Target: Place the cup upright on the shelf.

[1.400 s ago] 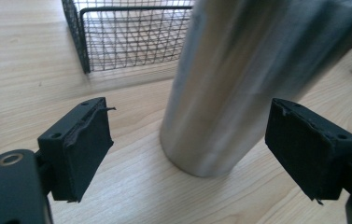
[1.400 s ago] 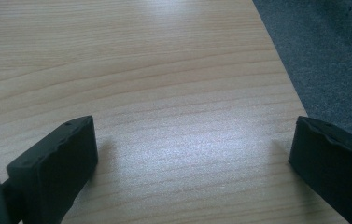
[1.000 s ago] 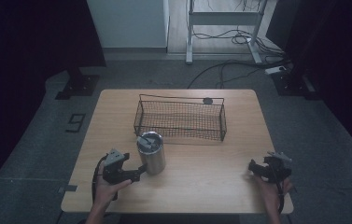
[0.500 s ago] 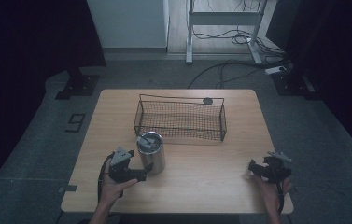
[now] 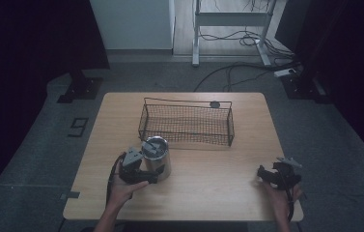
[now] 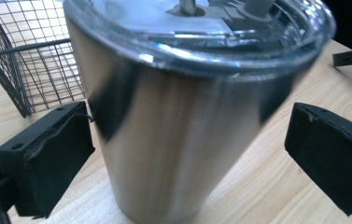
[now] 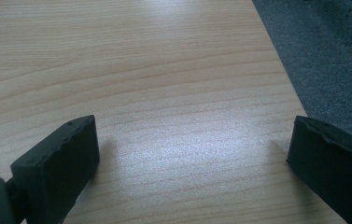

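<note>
Steel tumbler, cut off at the top edge of the left gripper view, stands between the left gripper's wide jaws, which have just been opening; the left pad sits at its wall, the right one clear. Its base is half hidden in the high view. Brushed metal, tapered, with a clear lid, it stands just before the wire basket. Right gripper gapes over bare wooden table. Grey carpet, cables and dark curtains surround.

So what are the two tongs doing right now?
Left tongs: open, just been opening, cup between them, pads off it.
Right tongs: open, holding nothing, over the table.
</note>
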`<state>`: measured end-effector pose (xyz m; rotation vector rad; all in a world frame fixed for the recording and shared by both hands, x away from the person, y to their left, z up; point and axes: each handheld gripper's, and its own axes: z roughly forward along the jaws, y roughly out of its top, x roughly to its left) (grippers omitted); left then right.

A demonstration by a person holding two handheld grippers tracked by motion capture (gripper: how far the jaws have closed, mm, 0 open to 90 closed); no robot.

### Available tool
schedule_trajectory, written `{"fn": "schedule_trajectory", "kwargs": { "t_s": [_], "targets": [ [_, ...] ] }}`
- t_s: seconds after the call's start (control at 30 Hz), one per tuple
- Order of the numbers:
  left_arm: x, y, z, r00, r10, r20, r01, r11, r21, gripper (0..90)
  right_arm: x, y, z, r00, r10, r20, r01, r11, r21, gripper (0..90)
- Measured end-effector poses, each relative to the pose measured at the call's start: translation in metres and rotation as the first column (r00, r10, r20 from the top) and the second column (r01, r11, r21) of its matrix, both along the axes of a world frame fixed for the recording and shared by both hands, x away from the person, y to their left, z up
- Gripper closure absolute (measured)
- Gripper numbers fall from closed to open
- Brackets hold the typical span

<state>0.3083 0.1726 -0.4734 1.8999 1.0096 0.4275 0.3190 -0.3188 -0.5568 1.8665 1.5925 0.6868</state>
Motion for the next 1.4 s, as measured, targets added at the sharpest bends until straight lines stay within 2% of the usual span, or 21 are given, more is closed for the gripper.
{"fn": "schedule_trajectory", "kwargs": {
  "t_s": [0.27,0.53,0.6,0.8,0.93,1.1,1.13,1.3,1.4],
  "targets": [
    [0.009,-0.007,-0.003,0.9995,0.030,-0.002,-0.030,0.9995,0.005,1.3,0.000,0.000,0.000,1.0000,0.000,0.000,0.000,1.0000,-0.001,2.3],
    [0.019,-0.021,-0.007,0.9979,0.063,0.015,-0.064,0.9966,0.053,1.0,0.000,0.000,0.000,1.0000,-0.001,0.002,0.001,1.0000,-0.001,2.6],
    [0.024,-0.025,-0.008,0.9973,0.073,0.006,-0.074,0.9953,0.064,1.0,0.000,0.000,0.000,1.0000,-0.001,0.002,0.001,1.0000,-0.001,2.6],
    [0.027,-0.031,-0.010,0.9975,0.068,0.022,-0.069,0.9955,0.065,0.3,0.000,0.000,0.000,1.0000,-0.002,0.002,0.002,1.0000,0.000,2.8],
    [0.026,-0.031,-0.010,0.9967,0.073,0.036,-0.076,0.9938,0.082,3.5,0.000,0.000,0.000,1.0000,-0.002,0.003,0.002,1.0000,0.000,2.9],
    [0.026,-0.030,-0.010,0.9974,0.064,0.033,-0.066,0.9944,0.082,3.9,0.000,0.000,0.000,1.0000,-0.003,0.004,0.003,1.0000,0.000,3.2],
    [0.025,-0.030,-0.010,0.9973,0.060,0.043,-0.064,0.9946,0.082,3.9,-0.001,0.000,0.000,1.0000,-0.003,0.004,0.003,1.0000,0.001,3.3],
    [0.023,-0.030,-0.010,0.9982,0.044,0.041,-0.047,0.9961,0.075,4.1,-0.001,0.000,0.000,1.0000,-0.005,0.005,0.005,1.0000,0.001,3.5],
    [0.021,-0.029,-0.007,0.9985,0.037,0.039,-0.039,0.9979,0.053,4.1,-0.001,0.000,0.000,1.0000,-0.005,0.005,0.005,1.0000,0.001,3.5]
  ]
}}
